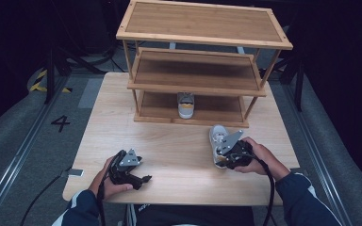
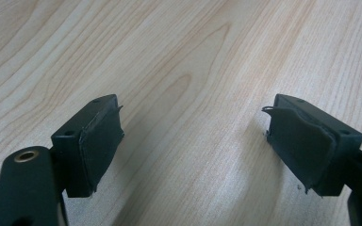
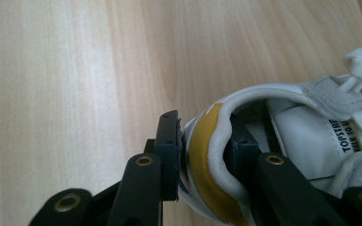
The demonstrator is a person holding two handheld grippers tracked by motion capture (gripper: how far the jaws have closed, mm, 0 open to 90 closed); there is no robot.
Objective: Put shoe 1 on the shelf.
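A white sneaker (image 1: 217, 137) with a yellow heel patch lies on the table at the right, in front of the shelf. My right gripper (image 1: 227, 157) is shut on its heel collar (image 3: 207, 155), one jaw outside the yellow patch and one inside the shoe. A second matching sneaker (image 1: 185, 105) stands on the bottom board of the wooden shelf (image 1: 202, 28). My left gripper (image 1: 139, 178) rests low over the table at the front left, open, with bare wood between its pads (image 2: 101, 141).
The three-tier bamboo shelf fills the back half of the light wooden table (image 1: 169, 141). Its middle and top boards are bare. Dark floor with rails lies on both sides of the table, and a "4" mark (image 1: 60, 123) sits at the left.
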